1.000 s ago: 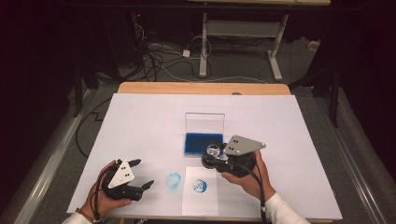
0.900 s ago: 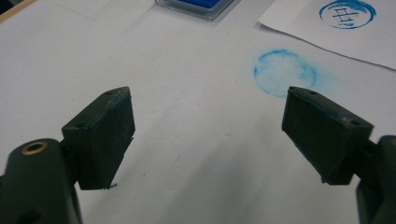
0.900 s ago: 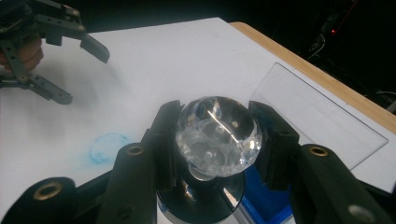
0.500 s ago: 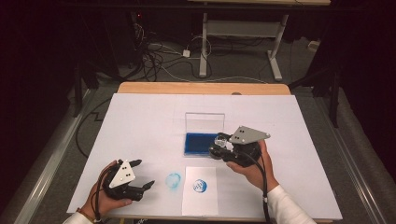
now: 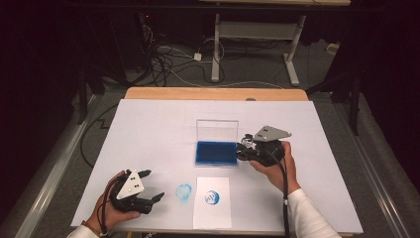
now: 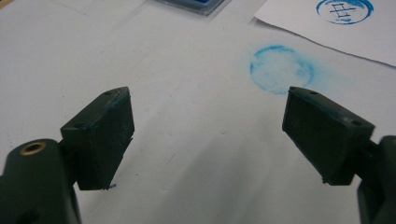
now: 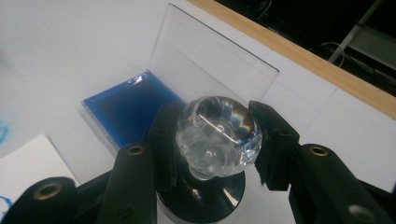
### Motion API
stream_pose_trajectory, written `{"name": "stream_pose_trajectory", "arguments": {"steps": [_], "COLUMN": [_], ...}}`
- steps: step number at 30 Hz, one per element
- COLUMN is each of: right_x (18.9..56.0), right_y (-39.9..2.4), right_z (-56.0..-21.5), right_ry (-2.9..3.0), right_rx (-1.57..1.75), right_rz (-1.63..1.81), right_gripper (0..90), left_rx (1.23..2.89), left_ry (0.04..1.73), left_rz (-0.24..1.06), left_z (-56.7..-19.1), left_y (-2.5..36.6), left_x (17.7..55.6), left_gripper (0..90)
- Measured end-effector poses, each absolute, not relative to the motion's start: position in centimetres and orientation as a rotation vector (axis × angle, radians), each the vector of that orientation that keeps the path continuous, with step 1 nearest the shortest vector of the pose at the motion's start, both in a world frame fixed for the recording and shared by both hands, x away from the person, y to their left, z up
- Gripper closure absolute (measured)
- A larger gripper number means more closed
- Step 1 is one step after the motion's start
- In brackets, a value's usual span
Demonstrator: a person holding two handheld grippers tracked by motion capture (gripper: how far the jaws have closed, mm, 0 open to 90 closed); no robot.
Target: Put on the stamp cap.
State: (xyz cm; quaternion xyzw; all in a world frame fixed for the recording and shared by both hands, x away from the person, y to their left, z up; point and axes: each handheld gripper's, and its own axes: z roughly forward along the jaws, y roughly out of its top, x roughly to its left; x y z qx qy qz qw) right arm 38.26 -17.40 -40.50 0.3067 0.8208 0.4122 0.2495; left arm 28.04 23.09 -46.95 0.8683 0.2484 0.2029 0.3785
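— While the white counter (image 5: 148,129) carries everything, where does the open ink pad (image 5: 216,152) lie?
— Near its centre, clear lid upright; the stamped paper (image 5: 212,202) lies at six o'clock from it.
— And the right gripper (image 5: 243,148)?
— At the pad's three o'clock, fingers clenched on a crystal-knobbed stamp (image 7: 218,135).
— The left gripper (image 5: 151,184)?
— At eight o'clock, fingers released, near a blue smudge (image 6: 281,69).
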Motion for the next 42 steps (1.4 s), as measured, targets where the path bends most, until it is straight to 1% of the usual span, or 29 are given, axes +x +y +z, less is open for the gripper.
{"name": "stream_pose_trajectory", "arguments": {"steps": [7, 18, 42], "right_x": [39.6, 40.9, 41.3], "right_y": [-17.9, -17.6, -17.4], "right_z": [-41.5, -42.8, -44.5], "right_ry": [2.234, 2.254, 2.265], "right_rx": [0.884, 0.917, 0.990], "right_rz": [1.079, 1.022, 1.030], "right_gripper": [56.9, 56.8, 55.3], "left_rx": [2.225, 2.242, 2.242], "left_ry": [0.635, 0.632, 0.635], "left_rz": [0.513, 0.507, 0.508], "left_z": [-47.1, -47.2, -47.2], "left_y": [23.1, 22.8, 22.7], "left_x": [28.1, 28.0, 28.1], "left_gripper": [16.1, 16.1, 16.1]}}
